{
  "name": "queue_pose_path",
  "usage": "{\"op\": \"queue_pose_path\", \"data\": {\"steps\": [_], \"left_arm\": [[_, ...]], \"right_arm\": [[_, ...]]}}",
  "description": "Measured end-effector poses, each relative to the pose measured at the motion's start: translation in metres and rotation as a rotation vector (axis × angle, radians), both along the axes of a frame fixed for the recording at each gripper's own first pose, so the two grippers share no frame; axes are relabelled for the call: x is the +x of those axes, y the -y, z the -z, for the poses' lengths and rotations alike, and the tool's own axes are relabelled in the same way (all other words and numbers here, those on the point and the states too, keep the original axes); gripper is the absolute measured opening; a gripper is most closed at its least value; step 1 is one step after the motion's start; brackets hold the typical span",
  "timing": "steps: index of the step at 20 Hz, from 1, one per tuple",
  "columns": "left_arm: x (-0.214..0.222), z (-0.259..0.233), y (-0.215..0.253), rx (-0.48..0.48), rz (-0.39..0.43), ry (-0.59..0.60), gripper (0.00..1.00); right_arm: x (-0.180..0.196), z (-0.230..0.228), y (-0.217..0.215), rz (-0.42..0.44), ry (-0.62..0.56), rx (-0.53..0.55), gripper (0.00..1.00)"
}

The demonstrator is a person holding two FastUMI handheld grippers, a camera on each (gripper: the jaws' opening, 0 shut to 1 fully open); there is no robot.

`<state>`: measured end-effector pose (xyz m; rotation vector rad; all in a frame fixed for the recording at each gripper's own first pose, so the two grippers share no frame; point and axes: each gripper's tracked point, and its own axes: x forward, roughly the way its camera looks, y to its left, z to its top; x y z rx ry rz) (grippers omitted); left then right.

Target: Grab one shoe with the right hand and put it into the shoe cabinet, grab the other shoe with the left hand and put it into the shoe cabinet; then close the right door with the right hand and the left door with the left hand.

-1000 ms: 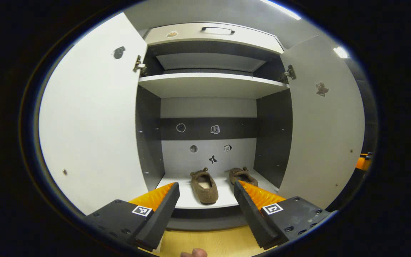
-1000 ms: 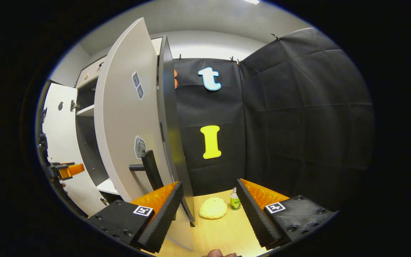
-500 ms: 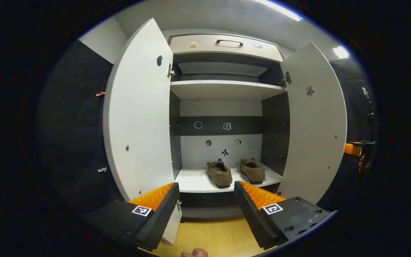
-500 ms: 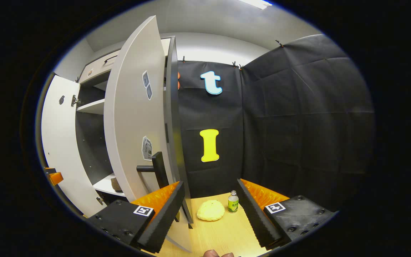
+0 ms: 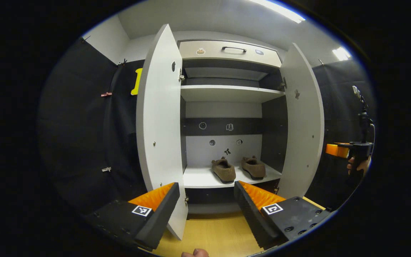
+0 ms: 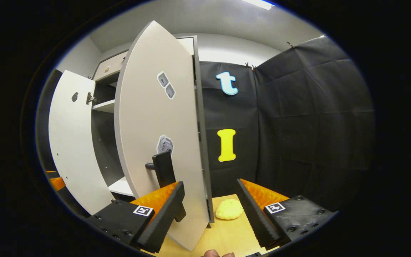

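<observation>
Black cloth walls surround the shoe cabinet [image 5: 227, 89]; both shoes [image 5: 223, 170] are shelved, doors left ajar, so each empty claw [image 6: 207, 200] is held open for pushing

Hardly any writing can be read here. Each claw carries small square black-and-white code tags [image 5: 141, 210] near the bottom of its own view, patterns and not words. Small stickers on the back wall of the shoe cabinet [image 5: 229, 127], at the middle of the left gripper view, are too small to read. Two stickers on the outside of the right door [image 6: 166, 85] and [image 6: 165, 144], left of centre in the right gripper view, show tiny pictures with no legible text.
</observation>
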<state>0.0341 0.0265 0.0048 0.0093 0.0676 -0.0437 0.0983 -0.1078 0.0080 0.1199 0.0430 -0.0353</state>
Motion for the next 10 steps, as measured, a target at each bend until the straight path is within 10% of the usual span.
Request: {"op": "queue_pose_path", "data": {"steps": [10], "left_arm": [[-0.013,0.010,-0.045,0.003,-0.083,-0.028,0.96]], "right_arm": [[0.049,0.015,-0.131,-0.168,-0.011,-0.023,0.97]]}}
